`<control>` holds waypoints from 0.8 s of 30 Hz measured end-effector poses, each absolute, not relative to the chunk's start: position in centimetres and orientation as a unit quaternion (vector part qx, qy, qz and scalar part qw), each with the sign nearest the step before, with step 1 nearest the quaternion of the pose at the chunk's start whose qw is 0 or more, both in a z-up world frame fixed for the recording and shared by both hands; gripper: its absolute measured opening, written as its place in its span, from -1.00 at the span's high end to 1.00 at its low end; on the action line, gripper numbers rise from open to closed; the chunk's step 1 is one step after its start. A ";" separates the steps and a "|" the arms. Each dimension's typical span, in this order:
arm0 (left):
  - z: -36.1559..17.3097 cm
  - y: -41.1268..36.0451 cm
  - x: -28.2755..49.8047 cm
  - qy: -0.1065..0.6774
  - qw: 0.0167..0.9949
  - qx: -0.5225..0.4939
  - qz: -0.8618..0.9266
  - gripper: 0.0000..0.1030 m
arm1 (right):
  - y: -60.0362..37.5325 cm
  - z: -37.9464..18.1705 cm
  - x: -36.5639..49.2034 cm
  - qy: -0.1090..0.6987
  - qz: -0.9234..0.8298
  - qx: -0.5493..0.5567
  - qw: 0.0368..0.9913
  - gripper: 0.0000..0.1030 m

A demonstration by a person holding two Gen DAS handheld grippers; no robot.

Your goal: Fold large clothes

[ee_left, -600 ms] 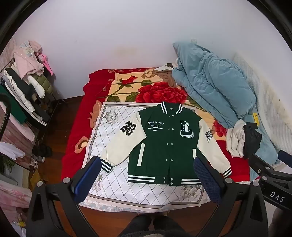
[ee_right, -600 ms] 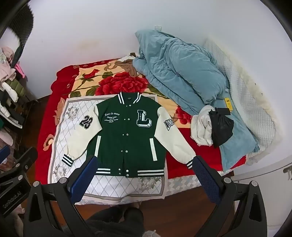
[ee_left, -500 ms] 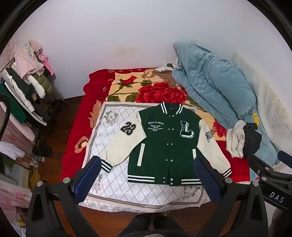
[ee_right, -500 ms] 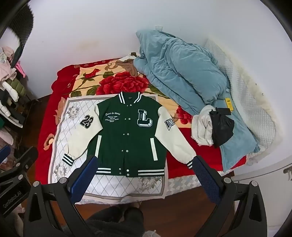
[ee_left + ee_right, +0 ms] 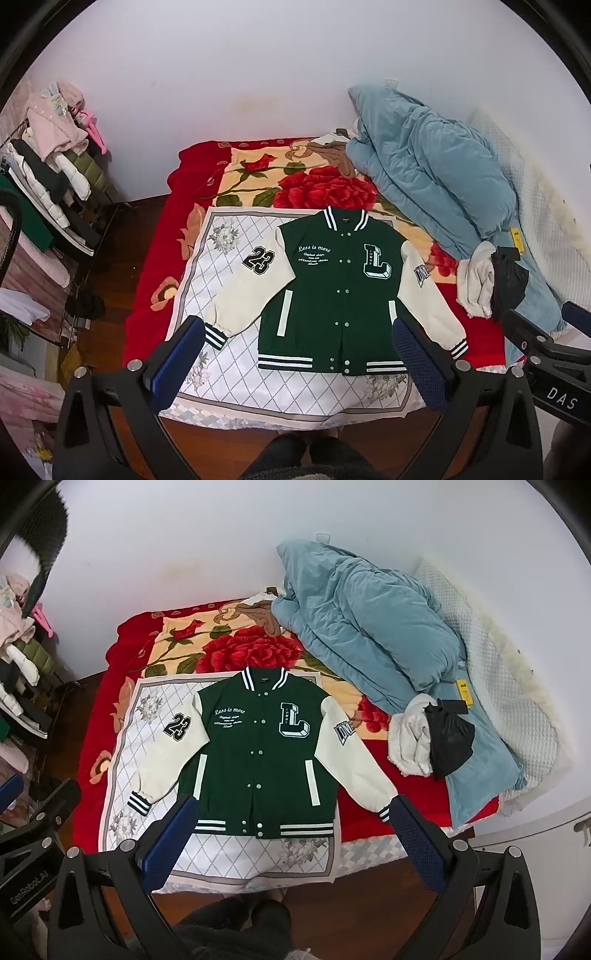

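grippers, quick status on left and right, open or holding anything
Left gripper: open, holding nothing, raised over the varsity jacket.
Right gripper: open, holding nothing, also above the jacket.

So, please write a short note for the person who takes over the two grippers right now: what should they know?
Left gripper: open, holds nothing, above the near edge of the bed.
Right gripper: open, holds nothing, also above the near edge.
Jacket: green with cream sleeves, flat and face up on the white patterned cloth, buttoned, both sleeves spread out to the sides.
Done: the jacket is laid out. No fold is made yet.
Left: fold in both sleeves, then fold the body.
The blue quilt lies by the wall, apart from the jacket.
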State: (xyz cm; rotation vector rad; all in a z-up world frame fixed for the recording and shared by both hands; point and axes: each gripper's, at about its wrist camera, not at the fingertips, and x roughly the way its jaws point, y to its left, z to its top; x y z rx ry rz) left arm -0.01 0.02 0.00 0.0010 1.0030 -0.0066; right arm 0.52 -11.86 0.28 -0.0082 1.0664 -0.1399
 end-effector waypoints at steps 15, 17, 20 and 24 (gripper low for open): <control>0.0 0.0 0.0 0.478 0.878 0.000 -0.004 -1.00 | -12.0 0.7 0.6 0.506 -0.066 -0.001 0.860 -1.00; 0.0 0.0 0.0 0.477 0.879 0.000 -0.002 -1.00 | -12.0 0.7 0.6 0.504 -0.067 -0.001 0.861 -1.00; 0.3 -0.2 0.1 0.477 0.879 0.000 -0.003 -1.00 | -12.0 0.7 0.6 0.505 -0.066 -0.001 0.861 -1.00; 0.5 -0.4 0.2 0.477 0.879 0.000 -0.003 -1.00 | -12.1 0.7 0.6 0.505 -0.065 -0.001 0.860 -1.00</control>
